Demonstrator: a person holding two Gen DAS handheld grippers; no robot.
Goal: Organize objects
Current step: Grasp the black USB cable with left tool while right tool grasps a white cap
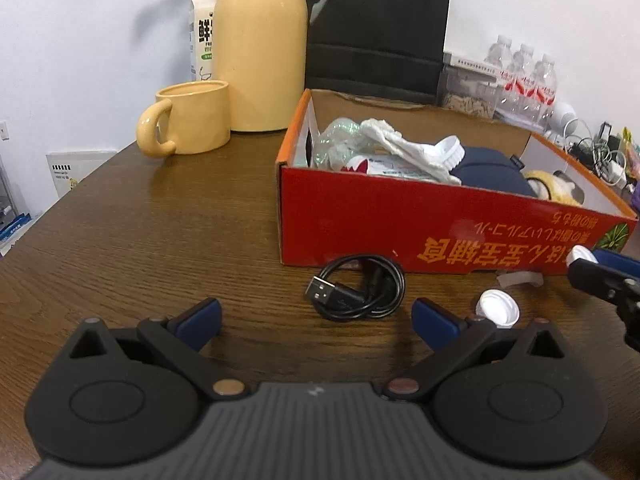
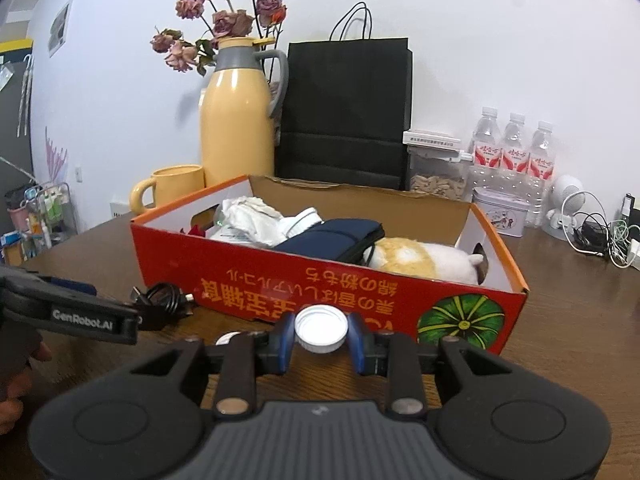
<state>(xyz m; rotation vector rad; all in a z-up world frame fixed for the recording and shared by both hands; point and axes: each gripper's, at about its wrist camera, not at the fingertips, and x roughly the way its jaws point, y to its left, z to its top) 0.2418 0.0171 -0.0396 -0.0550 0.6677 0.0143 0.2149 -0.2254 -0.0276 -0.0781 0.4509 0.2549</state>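
The right gripper [image 2: 321,336] has its jaws closed on a white bottle cap [image 2: 321,330], held before the red box [image 2: 304,280], likely for dropping in; the left gripper [image 1: 316,322], jaws wide and empty, faces the coiled black cable [image 1: 358,294] on the tabletop [image 1: 140,240].

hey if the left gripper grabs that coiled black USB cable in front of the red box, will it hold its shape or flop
The USB cable is a loose, untied coil, so it will probably sag and partly unwind when lifted. It looks thin and light, so weight should be no issue. The open left gripper may do better pinching several loops together; the stiff plug end could dangle.
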